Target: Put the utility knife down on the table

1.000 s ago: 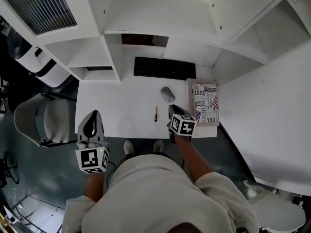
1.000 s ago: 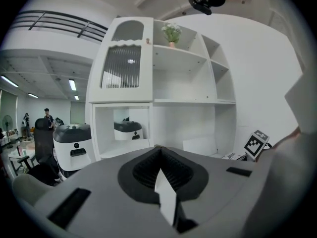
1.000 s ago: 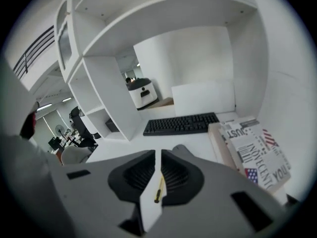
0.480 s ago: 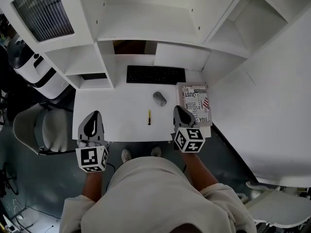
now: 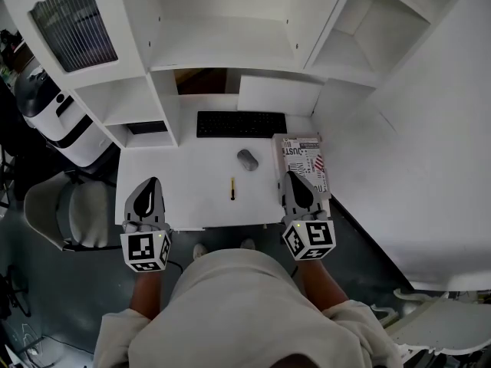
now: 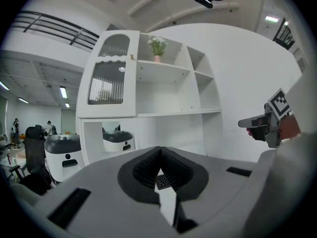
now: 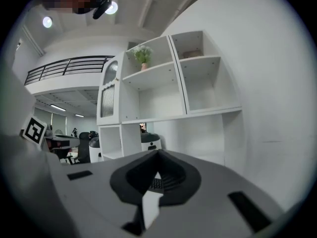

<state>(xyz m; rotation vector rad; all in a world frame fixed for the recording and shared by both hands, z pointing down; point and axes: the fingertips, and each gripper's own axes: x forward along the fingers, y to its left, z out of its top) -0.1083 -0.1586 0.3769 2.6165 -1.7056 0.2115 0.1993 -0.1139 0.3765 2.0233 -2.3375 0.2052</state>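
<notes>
Utility knife (image 5: 232, 188) lies flat on the white table (image 5: 176, 179), approx mid-table, long axis running near-to-far, w/ nothing touching it. It sits between the two grippers and well apart from both. L gripper (image 5: 146, 194) is held over the table's near-left edge. Its own view shows the jaws clenched tip to tip w/ nothing between them, just a sliver of keyboard (image 5: 241, 123) visible through the hollow behind the tips. R gripper (image 5: 296, 190) is at the near-right. In the head view it overlaps the near-left corner of the printed book (image 5: 307, 156), but can't tell if it touches it. Its jaws are also clenched, tips meeting, and empty. Both grippers point about level toward the white shelf unit (image 5: 230, 29) at the far side. Mouse (image 5: 247, 159) sits just far-right of the knife, apart from it. The keyboard lies farther back, at the foot of the shelf unit. The book is at the table's right edge, beside the mouse. A small plant (image 6: 157, 44) stands on an upper shelf. A grey chair (image 5: 65, 202) is left of the table, w/ a white-and-black machine (image 5: 50, 106) beyond it at far left.
</notes>
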